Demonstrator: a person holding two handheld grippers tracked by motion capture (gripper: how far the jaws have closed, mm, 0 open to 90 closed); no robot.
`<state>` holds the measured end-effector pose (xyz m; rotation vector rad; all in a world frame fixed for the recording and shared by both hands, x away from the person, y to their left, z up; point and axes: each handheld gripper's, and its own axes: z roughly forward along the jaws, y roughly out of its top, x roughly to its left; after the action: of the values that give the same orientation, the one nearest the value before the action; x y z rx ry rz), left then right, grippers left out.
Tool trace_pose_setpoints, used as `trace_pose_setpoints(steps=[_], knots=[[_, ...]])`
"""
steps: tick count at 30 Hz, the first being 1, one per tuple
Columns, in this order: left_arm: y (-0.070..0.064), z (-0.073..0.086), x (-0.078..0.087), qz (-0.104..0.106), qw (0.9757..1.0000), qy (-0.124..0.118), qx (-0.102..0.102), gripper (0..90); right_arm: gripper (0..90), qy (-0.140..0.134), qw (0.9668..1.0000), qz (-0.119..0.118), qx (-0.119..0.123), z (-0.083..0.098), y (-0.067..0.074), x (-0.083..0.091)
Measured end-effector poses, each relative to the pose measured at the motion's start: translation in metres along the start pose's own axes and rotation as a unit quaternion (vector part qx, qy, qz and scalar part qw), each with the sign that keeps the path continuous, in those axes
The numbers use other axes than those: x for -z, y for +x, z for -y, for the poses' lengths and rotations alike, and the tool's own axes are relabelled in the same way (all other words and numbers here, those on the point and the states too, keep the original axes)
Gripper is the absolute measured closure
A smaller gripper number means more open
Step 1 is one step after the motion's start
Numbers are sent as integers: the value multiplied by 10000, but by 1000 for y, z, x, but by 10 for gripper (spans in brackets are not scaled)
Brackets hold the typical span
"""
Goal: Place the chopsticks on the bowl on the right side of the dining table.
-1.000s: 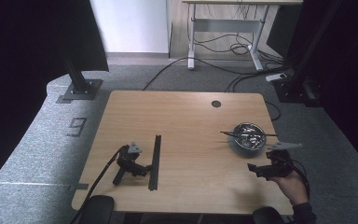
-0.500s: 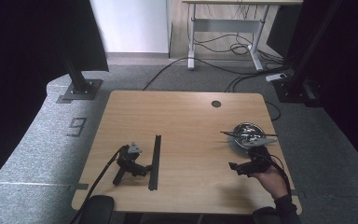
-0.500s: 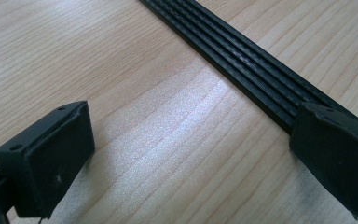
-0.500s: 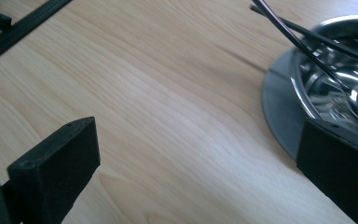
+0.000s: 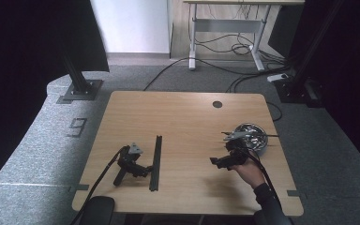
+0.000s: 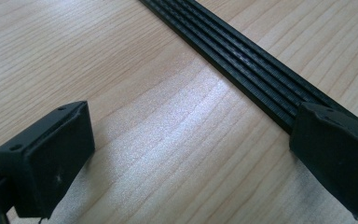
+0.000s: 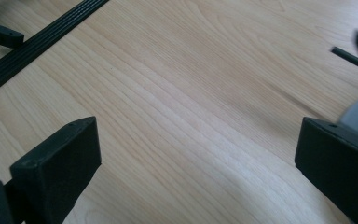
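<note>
While right gripper [image 5: 219, 162] hovers fingers-apart beside bowl [image 5: 251, 136], left gripper [image 5: 138, 168] fingers apart, flanking black strip [image 5: 155, 161]; bare table [image 5: 183, 122] between.

The metal bowl [image 5: 252, 136] content is too small to tell; the black strip [image 6: 242, 60] is cut at 12 o'clock.

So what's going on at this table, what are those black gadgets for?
A person is working with two hand-held grippers at a wooden table. The left gripper lies on the table, jaws open, beside a long black ribbed strip. The person's hand holds the right gripper just left of a metal bowl, its jaws open with nothing between them. It points across the table toward the strip.
</note>
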<state>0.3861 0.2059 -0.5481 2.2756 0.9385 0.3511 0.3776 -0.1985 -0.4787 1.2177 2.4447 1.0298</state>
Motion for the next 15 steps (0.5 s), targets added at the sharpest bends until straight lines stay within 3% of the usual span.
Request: trace_pose_setpoints(steps=[10,15], knots=[[0,0,0,5,10000,5,8,0,5,335,9991,-87,230,-16,18,-35],[0,0,0,7,10000,9,3,0,5,377,9984,-163,379,-28,31,-54]])
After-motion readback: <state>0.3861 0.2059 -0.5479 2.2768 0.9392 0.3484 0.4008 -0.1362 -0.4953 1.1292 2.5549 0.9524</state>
